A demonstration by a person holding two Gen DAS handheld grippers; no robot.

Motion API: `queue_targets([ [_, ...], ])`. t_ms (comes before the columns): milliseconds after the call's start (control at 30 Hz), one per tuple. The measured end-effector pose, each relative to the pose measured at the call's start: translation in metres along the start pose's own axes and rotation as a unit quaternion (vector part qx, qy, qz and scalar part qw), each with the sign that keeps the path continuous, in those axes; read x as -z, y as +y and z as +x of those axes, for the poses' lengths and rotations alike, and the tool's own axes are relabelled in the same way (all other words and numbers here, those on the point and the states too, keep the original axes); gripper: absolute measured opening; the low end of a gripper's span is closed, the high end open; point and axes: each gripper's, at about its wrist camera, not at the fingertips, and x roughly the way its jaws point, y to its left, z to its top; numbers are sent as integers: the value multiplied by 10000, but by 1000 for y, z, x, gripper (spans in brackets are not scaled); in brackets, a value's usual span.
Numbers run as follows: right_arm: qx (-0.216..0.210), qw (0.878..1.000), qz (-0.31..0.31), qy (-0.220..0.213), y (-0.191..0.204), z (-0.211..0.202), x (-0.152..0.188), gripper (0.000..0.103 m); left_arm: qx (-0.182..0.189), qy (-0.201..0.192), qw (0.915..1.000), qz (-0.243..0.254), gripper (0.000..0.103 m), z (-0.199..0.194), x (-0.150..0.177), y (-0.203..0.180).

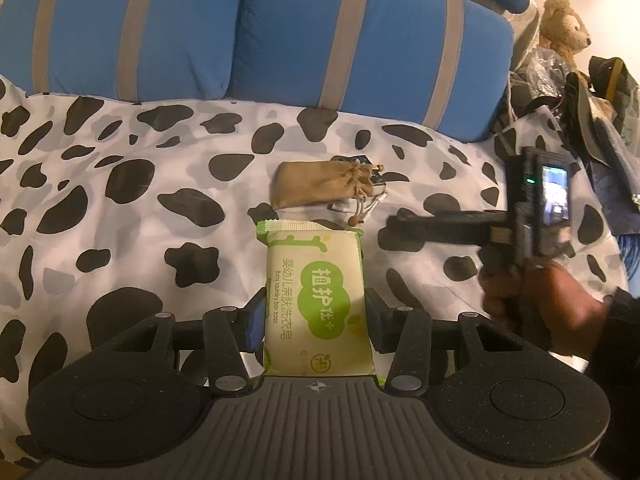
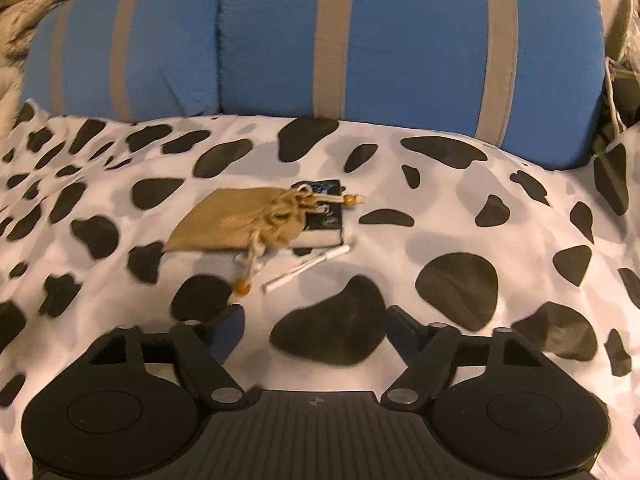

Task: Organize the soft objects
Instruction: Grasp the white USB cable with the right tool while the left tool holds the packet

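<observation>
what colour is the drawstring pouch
Tan, with orange beads on its cords. The pouch shows best in the right wrist view.

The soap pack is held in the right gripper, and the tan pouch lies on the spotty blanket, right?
Not quite. The soap pack is held in the left gripper, not the right; the left wrist view shows it clamped between those fingers. The right gripper is open with nothing in it. The tan pouch does lie on the spotty blanket.

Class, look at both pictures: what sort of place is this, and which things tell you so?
Probably a bedroom or living room at home: a spotted sheet spread over soft furniture, blue striped cushions behind it, and a teddy bear among clutter at the side.
</observation>
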Motion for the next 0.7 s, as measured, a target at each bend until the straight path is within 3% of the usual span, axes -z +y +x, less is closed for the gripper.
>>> queue_targets([
  [233, 163, 9991, 377, 38, -8, 35, -9, 64, 101, 68, 9999, -12, 47, 3, -5, -2],
  [433, 55, 9988, 491, 37, 2, 58, -16, 63, 67, 149, 9999, -5, 47, 7, -8, -3],
  [567, 220, 9986, 442, 166, 11, 75, -18, 60, 65, 197, 9998, 26, 47, 10, -8, -3],
  [667, 409, 9985, 304, 213, 14, 76, -17, 51, 55, 230, 9997, 31, 47, 11, -8, -3],
  [700, 465, 9983, 263, 236, 14, 75, -17, 42, 47, 233, 9997, 25, 47, 11, -8, -3],
])
